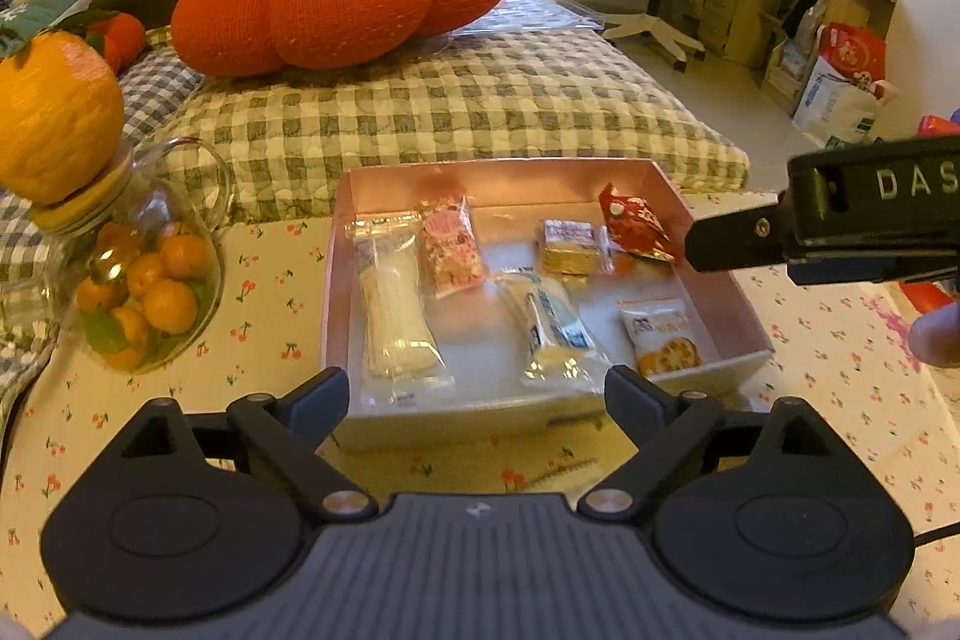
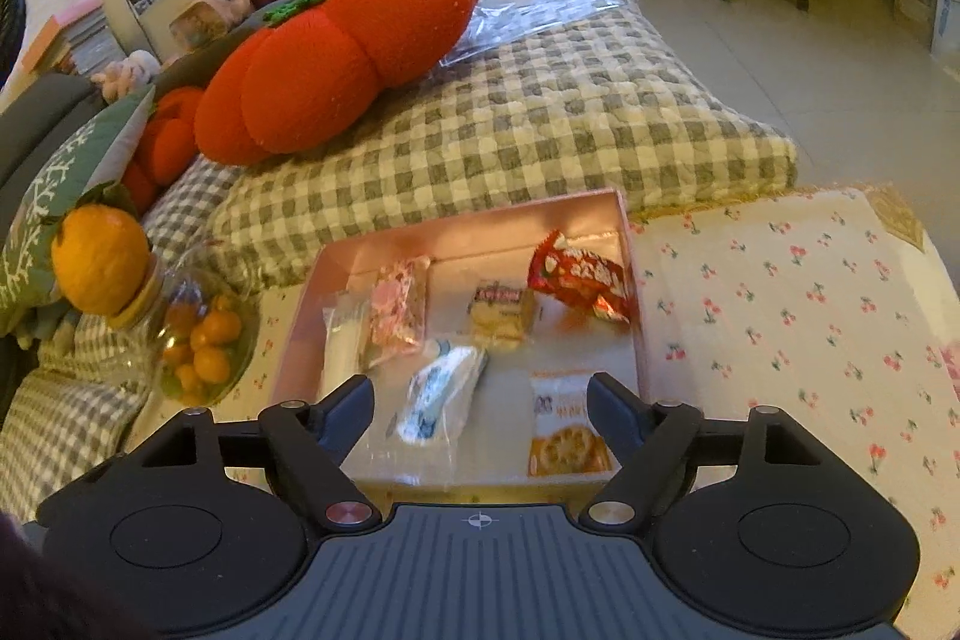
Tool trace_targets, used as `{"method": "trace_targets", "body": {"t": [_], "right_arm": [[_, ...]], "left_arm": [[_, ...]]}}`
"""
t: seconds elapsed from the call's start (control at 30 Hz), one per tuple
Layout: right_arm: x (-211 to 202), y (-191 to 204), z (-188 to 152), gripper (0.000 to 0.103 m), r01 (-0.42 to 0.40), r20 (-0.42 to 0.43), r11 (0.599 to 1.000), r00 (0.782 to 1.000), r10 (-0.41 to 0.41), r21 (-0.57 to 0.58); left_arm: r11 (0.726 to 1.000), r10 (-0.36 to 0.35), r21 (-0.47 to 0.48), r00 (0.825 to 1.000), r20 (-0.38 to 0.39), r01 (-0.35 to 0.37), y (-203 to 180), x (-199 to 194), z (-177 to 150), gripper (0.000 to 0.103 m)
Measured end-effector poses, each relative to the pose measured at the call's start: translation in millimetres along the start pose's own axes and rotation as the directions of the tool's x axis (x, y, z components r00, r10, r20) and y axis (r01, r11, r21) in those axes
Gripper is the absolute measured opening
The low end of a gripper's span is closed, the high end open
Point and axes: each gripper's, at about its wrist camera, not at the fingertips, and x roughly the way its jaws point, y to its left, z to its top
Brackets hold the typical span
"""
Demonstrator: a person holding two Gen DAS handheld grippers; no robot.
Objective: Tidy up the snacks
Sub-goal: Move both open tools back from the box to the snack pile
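Both the left gripper [image 1: 477, 388] and right gripper [image 2: 480, 397] stand wide open, empty. Six snack packets lie in the pink tray [image 1: 726, 292]. Risk: the red packet [image 1: 637, 227], leaning on the wall, slides when another packet is added.

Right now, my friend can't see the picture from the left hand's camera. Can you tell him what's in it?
A shallow pink box on a cherry-print tablecloth holds six wrapped snacks, with the left gripper open and empty in front of it. The right gripper reaches in from the right near a red packet. A glass jar of small oranges stands left of the box.
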Motion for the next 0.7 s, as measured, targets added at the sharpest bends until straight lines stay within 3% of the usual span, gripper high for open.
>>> {"method": "trace_targets", "body": {"t": [0.7], "right_arm": [[-22.2,-12.0,-81.5,0.084,0.053,-0.054,0.997,0.997,-0.056,-0.058]], "left_arm": [[1.0,-0.024,0.005,0.999,-0.048,0.024,-0.7,-29.3,-61.4,0.102]]}}
